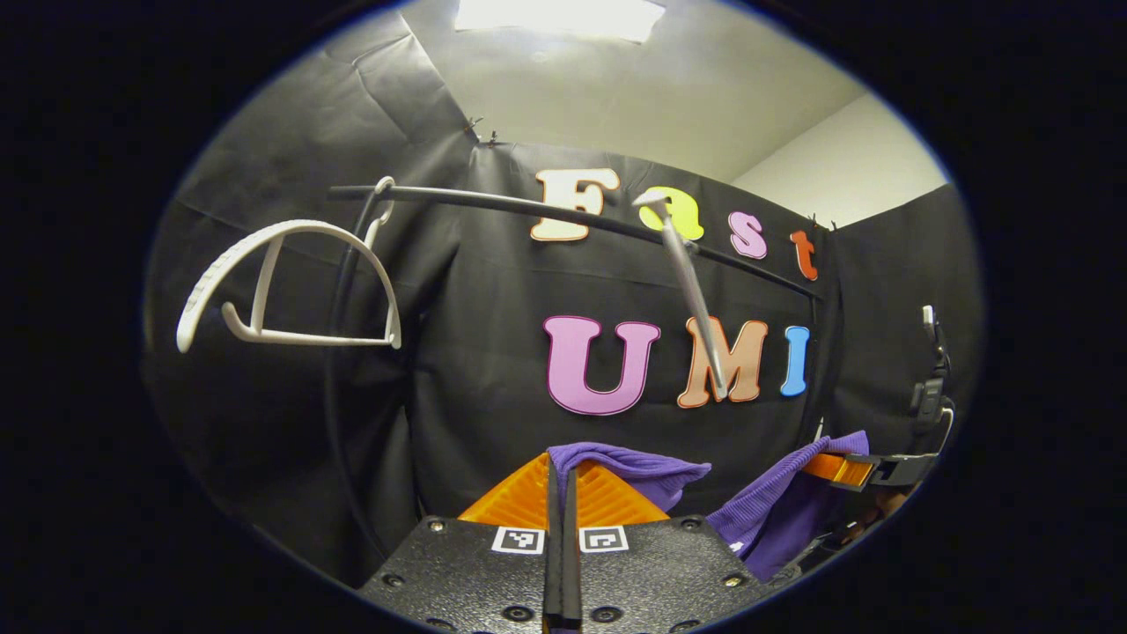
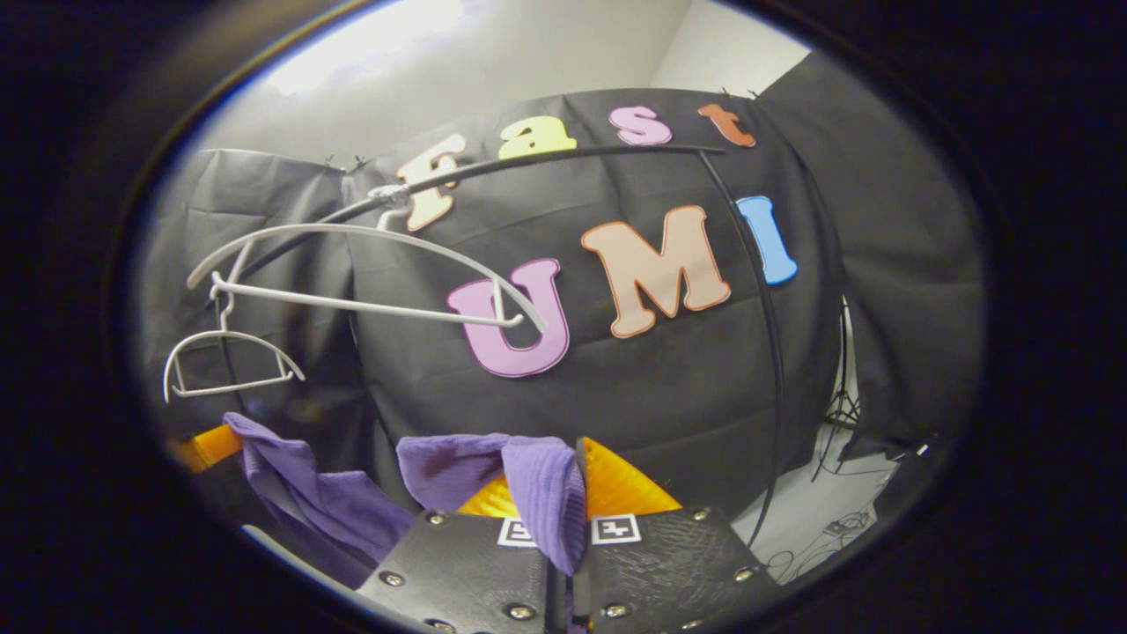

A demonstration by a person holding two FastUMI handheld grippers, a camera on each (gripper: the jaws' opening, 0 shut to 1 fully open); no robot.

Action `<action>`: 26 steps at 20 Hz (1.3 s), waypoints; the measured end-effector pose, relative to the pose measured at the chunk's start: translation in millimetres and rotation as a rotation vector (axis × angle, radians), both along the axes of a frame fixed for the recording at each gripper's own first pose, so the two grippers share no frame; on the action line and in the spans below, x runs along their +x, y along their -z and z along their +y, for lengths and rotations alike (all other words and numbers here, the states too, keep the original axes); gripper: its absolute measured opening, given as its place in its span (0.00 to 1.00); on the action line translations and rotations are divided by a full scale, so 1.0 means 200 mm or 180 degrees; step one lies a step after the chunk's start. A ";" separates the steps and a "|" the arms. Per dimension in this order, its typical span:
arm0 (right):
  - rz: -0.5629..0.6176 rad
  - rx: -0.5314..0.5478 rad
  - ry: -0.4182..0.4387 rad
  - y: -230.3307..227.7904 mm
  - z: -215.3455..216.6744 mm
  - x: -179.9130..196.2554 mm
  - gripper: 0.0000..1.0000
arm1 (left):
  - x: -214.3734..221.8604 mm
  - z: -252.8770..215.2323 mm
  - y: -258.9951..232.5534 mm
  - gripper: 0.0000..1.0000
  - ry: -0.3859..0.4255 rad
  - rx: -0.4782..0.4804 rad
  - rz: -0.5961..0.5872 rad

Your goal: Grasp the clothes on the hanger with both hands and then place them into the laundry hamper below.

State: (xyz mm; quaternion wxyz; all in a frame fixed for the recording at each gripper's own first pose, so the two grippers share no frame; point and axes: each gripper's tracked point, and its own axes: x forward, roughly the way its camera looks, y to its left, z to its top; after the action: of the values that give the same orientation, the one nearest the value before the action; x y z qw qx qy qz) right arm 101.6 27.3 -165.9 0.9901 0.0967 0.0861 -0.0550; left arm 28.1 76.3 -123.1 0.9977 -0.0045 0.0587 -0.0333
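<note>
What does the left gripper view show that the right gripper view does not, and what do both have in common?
Left gripper view: a bright ceiling light. Right gripper view: a patch of floor with loose cables. Both: the black rail, bare white hangers hooked on it, and the purple garment, clamped in the left gripper and the right gripper.

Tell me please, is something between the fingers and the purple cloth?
No. Both grippers already pinch the purple cloth: the left gripper holds one part, the right gripper another. The white hangers hang bare on the rail above. The hamper is out of sight.
</note>
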 end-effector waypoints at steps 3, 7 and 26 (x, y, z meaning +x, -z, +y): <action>-0.0079 -0.0106 -0.0055 -0.09 0.06 -0.08 0.08 | -0.02 -0.07 0.04 0.00 0.0081 0.0028 0.0034; -0.0184 -0.0101 -0.0154 -0.13 0.15 -0.14 0.07 | 0.00 -0.19 0.09 0.00 0.0233 0.0008 0.0058; -0.0035 0.0056 -0.0327 0.37 0.12 0.08 0.08 | 0.25 -0.38 0.58 0.00 0.0390 -0.0291 0.0052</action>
State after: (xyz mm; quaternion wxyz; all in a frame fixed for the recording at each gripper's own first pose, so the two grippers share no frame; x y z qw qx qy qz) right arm 118.4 51.2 -240.7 0.9911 0.1012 0.0860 -0.0028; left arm 78.3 0.0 -239.0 0.9920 -0.0467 0.0654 -0.0969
